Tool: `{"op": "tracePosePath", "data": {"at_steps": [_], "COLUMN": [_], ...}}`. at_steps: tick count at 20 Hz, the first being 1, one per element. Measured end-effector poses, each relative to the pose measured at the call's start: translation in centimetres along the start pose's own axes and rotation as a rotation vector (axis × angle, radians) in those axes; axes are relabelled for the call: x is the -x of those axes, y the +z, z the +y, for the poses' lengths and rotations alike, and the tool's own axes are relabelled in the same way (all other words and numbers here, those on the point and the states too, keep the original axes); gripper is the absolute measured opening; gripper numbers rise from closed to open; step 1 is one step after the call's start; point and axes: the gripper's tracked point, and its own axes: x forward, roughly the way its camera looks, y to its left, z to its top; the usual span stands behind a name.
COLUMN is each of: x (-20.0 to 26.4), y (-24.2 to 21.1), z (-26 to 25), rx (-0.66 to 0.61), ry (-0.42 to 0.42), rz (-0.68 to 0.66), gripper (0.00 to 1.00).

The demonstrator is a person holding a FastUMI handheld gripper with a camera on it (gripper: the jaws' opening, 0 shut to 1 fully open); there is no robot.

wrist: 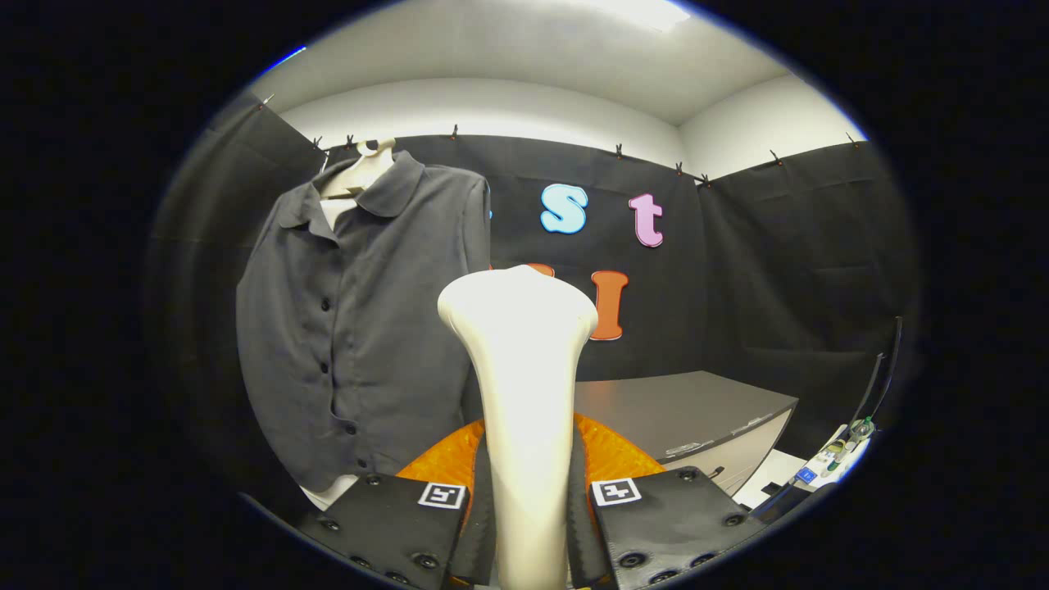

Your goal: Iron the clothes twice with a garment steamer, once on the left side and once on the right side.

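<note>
Grey table [688,410] beyond the shirt, small flat items [692,447] at its edge.

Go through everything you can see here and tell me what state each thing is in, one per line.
Steamer: upright, gripped by its handle between the fingers, head clear of the shirt.
Claw: shut on the steamer.
Shirt: hanging on a mannequin, buttoned, collar open, beyond the fingers.
Table: bare grey top behind the steamer.
</note>
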Motion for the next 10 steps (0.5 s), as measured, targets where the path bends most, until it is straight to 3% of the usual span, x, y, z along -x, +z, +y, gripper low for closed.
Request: {"op": "tracePosePath", "data": {"at_steps": [5, 10], "x": [3.2, 0.1], "y": [3.6, 5.8], "z": [5.5, 11.5], "rx": [-0.006, 0.005], "ry": [0.071, 0.135], "rz": [-0.056, -0.096], "gripper": [0.42, 0.42]}}
